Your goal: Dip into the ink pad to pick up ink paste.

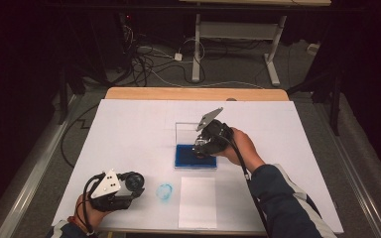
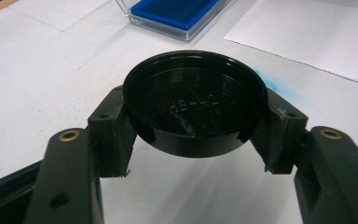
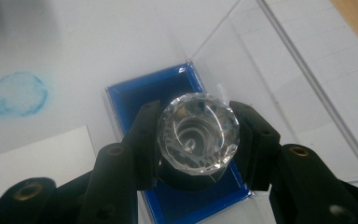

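Right hand-held gripper (image 3: 196, 140) clamped a clear faceted-handle stamp (image 3: 198, 133), held directly over the blue ink pad (image 3: 135, 100) in its open clear case, pointing steeply down. Left hand-held gripper (image 2: 196, 135) gripped a black round cap (image 2: 195, 100), well left of the pad, near a blue ring print (image 1: 164, 192) beside the paper sheet (image 1: 198, 202).

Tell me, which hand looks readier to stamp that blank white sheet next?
Probably the right: its tool grips the clear-topped stamp over the blue ink pad, just behind the sheet. The left tool is busy holding a black cap.

Lab: black drapes, floor cables (image 1: 149, 62)
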The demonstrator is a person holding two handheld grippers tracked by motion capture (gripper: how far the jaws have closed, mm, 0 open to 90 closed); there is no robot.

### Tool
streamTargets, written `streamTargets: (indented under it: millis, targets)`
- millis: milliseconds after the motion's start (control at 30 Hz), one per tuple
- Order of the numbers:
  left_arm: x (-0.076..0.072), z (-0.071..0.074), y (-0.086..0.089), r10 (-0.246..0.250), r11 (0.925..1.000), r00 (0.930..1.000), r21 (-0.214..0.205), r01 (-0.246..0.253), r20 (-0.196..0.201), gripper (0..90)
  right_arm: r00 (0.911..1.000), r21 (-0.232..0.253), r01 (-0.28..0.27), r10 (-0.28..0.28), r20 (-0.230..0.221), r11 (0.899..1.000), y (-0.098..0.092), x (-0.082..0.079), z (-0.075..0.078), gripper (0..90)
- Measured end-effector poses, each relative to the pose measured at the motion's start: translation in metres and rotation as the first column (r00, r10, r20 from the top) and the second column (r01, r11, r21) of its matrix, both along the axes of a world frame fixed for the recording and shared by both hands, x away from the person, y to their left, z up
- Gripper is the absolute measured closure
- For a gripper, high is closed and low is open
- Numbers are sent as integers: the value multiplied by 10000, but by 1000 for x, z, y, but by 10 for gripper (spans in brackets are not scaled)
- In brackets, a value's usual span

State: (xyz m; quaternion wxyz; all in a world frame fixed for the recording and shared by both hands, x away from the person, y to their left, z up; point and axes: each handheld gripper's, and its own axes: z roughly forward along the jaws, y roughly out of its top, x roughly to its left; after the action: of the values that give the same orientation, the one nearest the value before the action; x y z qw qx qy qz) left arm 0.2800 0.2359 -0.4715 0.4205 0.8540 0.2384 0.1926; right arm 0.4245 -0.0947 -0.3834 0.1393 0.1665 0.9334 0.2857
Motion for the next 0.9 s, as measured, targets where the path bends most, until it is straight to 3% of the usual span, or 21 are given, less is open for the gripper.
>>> streamTargets:
  millis: [133, 567, 900]
  targets:
    - [-1, 1, -1, -39, 10000, 10000, 5, 39, 44, 367, 9999, -73, 33, -32, 101, 10000, 2, -1, 4, 566]
    - [-1, 0, -2, -71, 10000, 10000, 65, 71, 55, 367, 9983, -548, 287, -314, -496, 9981, 14, 10, -25, 566]
    - [-1, 0, -2, -68, 9999, 10000, 77, 67, 47, 366, 9964, -335, 409, -433, -727, 9986, 10, 11, -28, 566]
